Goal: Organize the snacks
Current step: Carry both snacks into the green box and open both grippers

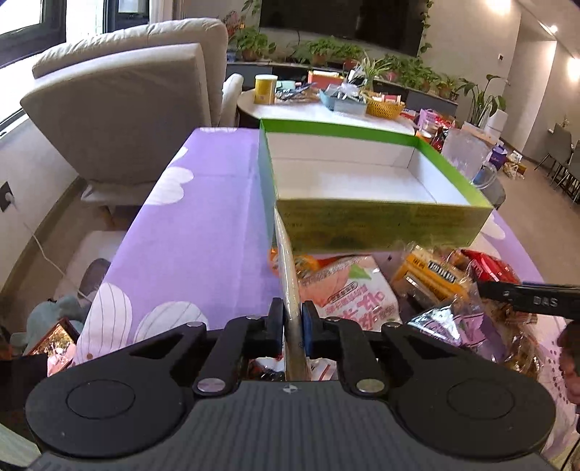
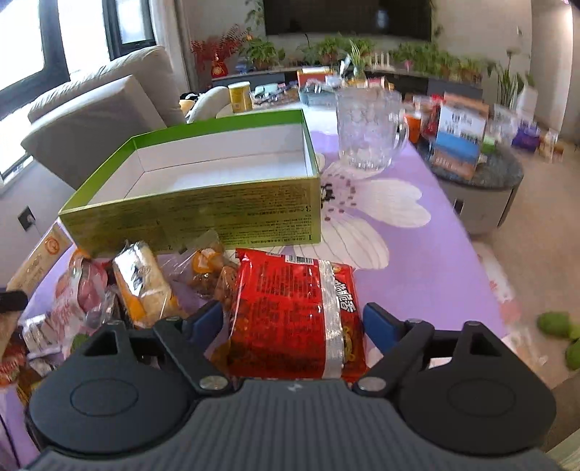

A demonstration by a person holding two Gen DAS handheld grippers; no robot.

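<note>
Nearest, the left gripper point(image 1: 292, 320) is pinched shut on the edge of a thin flat packet point(image 1: 288, 275), while the right gripper point(image 2: 291, 319) stands open around a red noodle packet point(image 2: 290, 311), its pads seemingly not yet pressing. Around them, the snacks point(image 2: 145, 286) lie heaped on the purple tablecloth point(image 1: 203, 224). Just behind, the green box point(image 2: 203, 213) is empty, so sorting looks barely begun; beyond it a glass mug point(image 2: 366, 130) stands clear of the way.

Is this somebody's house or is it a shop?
Most likely a home's living room: a beige sofa, a big dark TV above a row of potted plants, and a table with a purple flowered cloth.
</note>
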